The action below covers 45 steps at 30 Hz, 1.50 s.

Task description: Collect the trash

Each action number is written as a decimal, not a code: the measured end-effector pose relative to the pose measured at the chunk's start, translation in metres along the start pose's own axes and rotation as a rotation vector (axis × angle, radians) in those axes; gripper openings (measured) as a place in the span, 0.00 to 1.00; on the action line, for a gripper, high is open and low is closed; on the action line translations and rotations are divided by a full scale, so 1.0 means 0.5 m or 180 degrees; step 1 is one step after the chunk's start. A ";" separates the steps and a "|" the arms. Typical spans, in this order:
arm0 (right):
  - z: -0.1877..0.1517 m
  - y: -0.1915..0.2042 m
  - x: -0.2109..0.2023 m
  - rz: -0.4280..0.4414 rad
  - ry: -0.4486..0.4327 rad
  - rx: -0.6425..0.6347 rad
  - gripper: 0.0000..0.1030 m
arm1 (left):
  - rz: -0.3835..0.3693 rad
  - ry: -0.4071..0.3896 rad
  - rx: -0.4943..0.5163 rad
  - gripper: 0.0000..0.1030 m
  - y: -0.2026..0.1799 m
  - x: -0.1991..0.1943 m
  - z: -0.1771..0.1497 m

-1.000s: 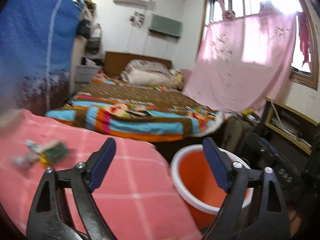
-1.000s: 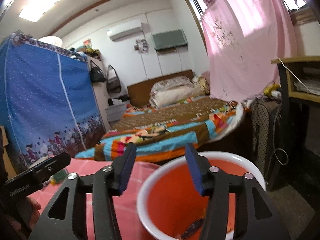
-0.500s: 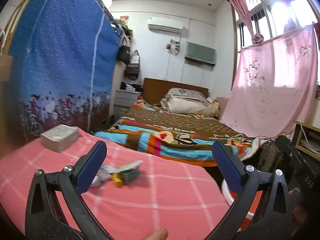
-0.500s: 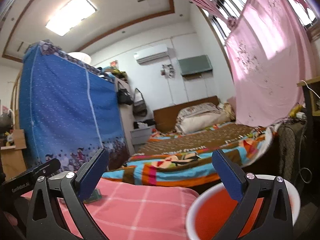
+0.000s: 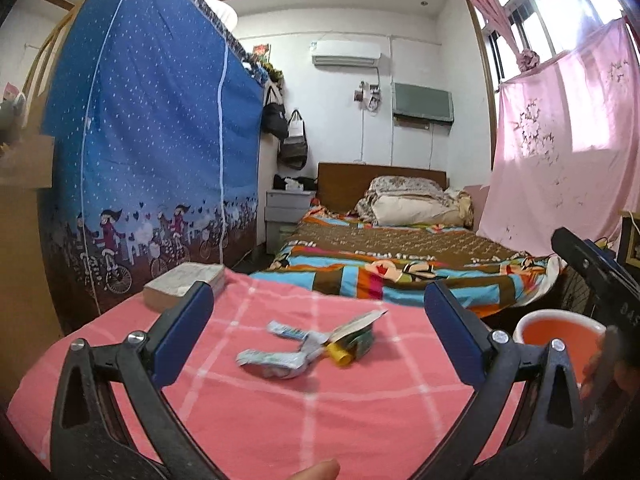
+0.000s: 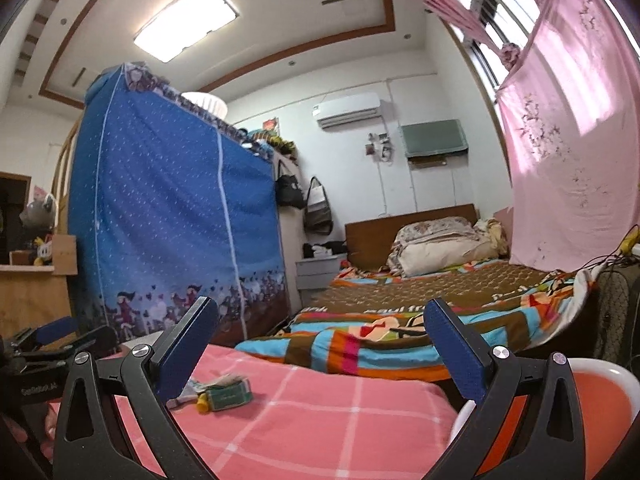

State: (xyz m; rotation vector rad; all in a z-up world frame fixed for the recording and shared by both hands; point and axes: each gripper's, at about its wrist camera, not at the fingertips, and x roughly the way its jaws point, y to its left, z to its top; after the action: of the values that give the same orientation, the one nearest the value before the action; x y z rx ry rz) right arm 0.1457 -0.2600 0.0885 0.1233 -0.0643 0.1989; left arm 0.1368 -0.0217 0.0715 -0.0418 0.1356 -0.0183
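Note:
Trash lies in a small heap on the pink checked tablecloth (image 5: 280, 412): a crumpled silver wrapper (image 5: 276, 359), a small blue-white wrapper (image 5: 289, 332), a green box with its flap open (image 5: 356, 330) and a yellow cap (image 5: 340, 357). The green box (image 6: 230, 394) also shows in the right wrist view. My left gripper (image 5: 318, 328) is open and empty, just short of the heap. My right gripper (image 6: 320, 344) is open and empty, to the right of the heap, beside the orange bucket with a white rim (image 6: 600, 408), which also shows in the left wrist view (image 5: 556, 330).
A thick book (image 5: 186, 282) lies at the table's far left corner. Behind the table stand a blue fabric wardrobe (image 5: 152, 168) and a bed with a striped blanket (image 5: 400, 272). A pink sheet (image 5: 560, 152) hangs at the window on the right.
Both grippers have swung left and up from the bucket towards the trash heap. The right jaws have opened wide. The heap now sits between the left fingers.

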 end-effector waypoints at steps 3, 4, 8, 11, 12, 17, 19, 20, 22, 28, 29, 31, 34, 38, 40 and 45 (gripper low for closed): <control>-0.013 0.017 0.019 0.0056 0.0090 -0.0024 1.00 | 0.0052 0.0140 -0.0003 1.00 0.026 0.018 -0.006; -0.017 0.024 0.029 0.0082 0.0130 -0.0038 1.00 | 0.0073 0.0186 -0.0009 1.00 0.031 0.025 -0.008; -0.034 0.048 0.061 0.0155 0.0327 -0.0143 1.00 | 0.0135 0.0643 -0.0114 1.00 0.059 0.082 -0.019; -0.051 0.061 0.082 0.0158 0.0485 -0.0209 1.00 | 0.0131 0.1104 -0.0238 1.00 0.073 0.138 -0.041; -0.057 0.065 0.087 0.0153 0.0528 -0.0221 1.00 | 0.0112 0.1228 -0.0294 1.00 0.077 0.152 -0.048; -0.073 0.077 0.119 0.0138 0.0823 -0.0274 1.00 | -0.0014 0.1551 -0.0598 0.96 0.102 0.194 -0.073; -0.075 0.078 0.130 0.0139 0.0906 -0.0287 1.00 | -0.0052 0.1596 -0.0694 0.93 0.110 0.205 -0.075; -0.078 0.077 0.135 0.0133 0.0965 -0.0291 1.00 | -0.0080 0.1614 -0.0729 0.90 0.112 0.209 -0.077; -0.084 0.078 0.150 0.0098 0.1075 -0.0294 1.00 | -0.0175 0.1684 -0.0790 0.81 0.114 0.220 -0.083; -0.106 0.077 0.195 0.0033 0.1488 -0.0259 1.00 | -0.0464 0.1774 -0.0929 0.64 0.123 0.227 -0.094; -0.109 0.077 0.202 0.0044 0.1559 -0.0244 1.00 | -0.0506 0.1771 -0.0942 0.49 0.124 0.228 -0.094; -0.114 0.076 0.213 0.0088 0.1665 -0.0187 1.00 | -0.0558 0.1835 -0.0910 0.40 0.123 0.229 -0.096; -0.113 0.078 0.226 0.0237 0.1699 -0.0034 1.00 | -0.0568 0.1856 -0.0914 0.39 0.123 0.228 -0.098; -0.107 0.110 0.252 0.0360 0.1704 -0.0127 1.00 | -0.0581 0.1870 -0.0962 0.37 0.127 0.234 -0.098; -0.106 0.128 0.270 0.0420 0.1731 -0.0204 0.99 | -0.0588 0.1879 -0.0977 0.37 0.130 0.238 -0.097; -0.120 0.152 0.323 0.0567 0.2000 -0.0266 0.75 | -0.0615 0.1816 -0.0940 0.37 0.130 0.235 -0.088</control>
State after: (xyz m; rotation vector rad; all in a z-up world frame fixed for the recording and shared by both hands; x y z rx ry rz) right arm 0.2913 -0.1471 0.0501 -0.0324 0.5433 0.4044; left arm 0.2481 0.0391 0.0093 -0.3458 0.7042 -0.2038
